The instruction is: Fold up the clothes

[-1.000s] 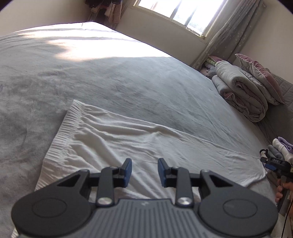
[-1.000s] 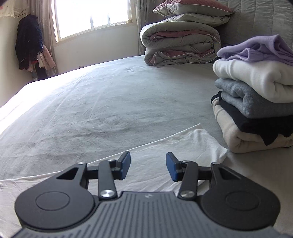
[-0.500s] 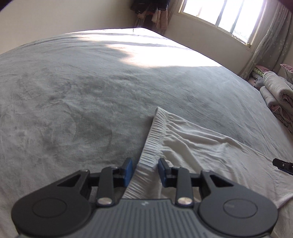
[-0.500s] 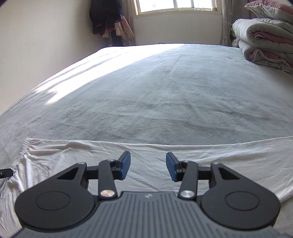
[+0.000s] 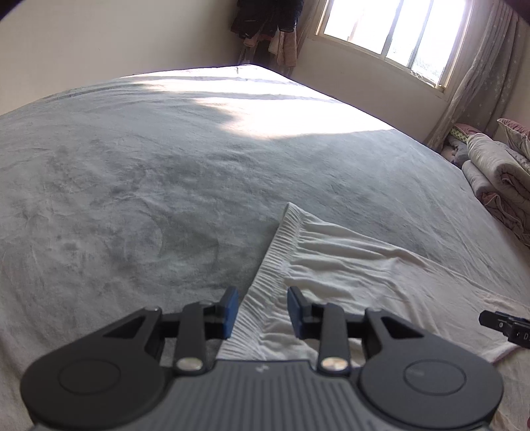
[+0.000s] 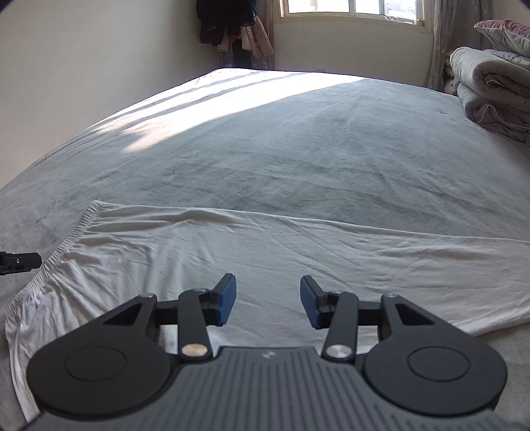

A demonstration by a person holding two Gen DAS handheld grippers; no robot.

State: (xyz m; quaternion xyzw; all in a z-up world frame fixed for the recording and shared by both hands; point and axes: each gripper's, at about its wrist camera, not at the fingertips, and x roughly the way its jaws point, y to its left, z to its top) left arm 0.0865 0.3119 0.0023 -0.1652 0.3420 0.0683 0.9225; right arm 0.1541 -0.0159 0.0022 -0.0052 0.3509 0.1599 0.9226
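Observation:
White trousers point(image 6: 265, 245) lie flat across the grey bed point(image 6: 298, 149), their elastic waistband point(image 5: 275, 252) at the left end. My left gripper point(image 5: 261, 311) hovers over the waistband's near part, jaws open with the ribbed band below the gap and the pads not pressing on it. My right gripper point(image 6: 268, 303) stands open above the middle of the trousers, nothing between its blue pads. The right gripper's tip point(image 5: 503, 326) shows at the right edge of the left wrist view. In the right wrist view the left gripper's tip point(image 6: 20, 262) pokes in from the left edge.
Folded quilts and a pillow point(image 6: 490, 89) are stacked at the bed's far right. Clothes hang point(image 6: 232, 26) in the far corner beside the window point(image 5: 394, 36). A sunlit patch covers the far part of the bed.
The right gripper swung left from the stack of folded clothes to over the trousers' middle. The left gripper shifted left from the trousers' body to their waistband.

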